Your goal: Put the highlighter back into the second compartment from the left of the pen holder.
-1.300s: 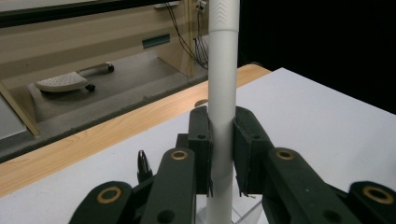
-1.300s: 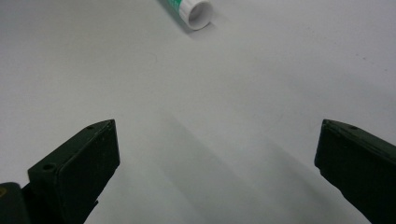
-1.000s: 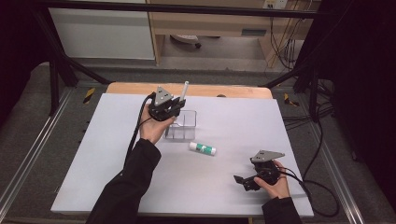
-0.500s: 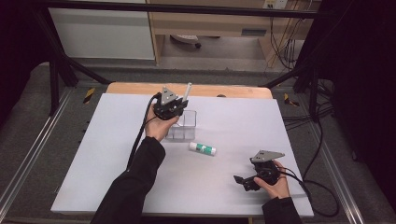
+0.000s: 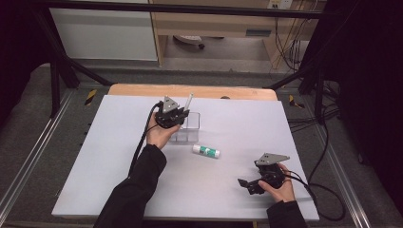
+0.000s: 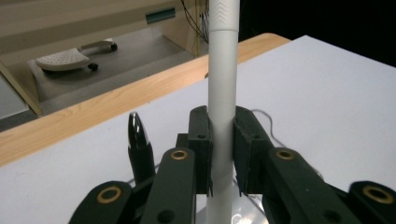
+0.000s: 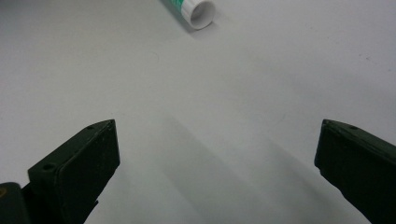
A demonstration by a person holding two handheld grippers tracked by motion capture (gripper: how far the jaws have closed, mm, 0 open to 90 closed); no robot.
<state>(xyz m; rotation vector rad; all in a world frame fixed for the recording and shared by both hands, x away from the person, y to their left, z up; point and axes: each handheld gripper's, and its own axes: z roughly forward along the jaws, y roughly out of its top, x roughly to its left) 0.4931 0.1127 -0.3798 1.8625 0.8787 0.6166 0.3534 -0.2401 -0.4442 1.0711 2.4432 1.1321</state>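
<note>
White pen (image 6: 222,93): clamped upright between the left gripper's (image 5: 177,118) closed jaws, long axis vertical, directly above the clear holder (image 5: 189,129); right gripper (image 7: 217,154), jaws wide and empty, well apart toward the table's near edge.

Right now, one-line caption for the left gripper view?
Left gripper jaws clamp an upright white pen beside a black pen, above the white table.
</note>
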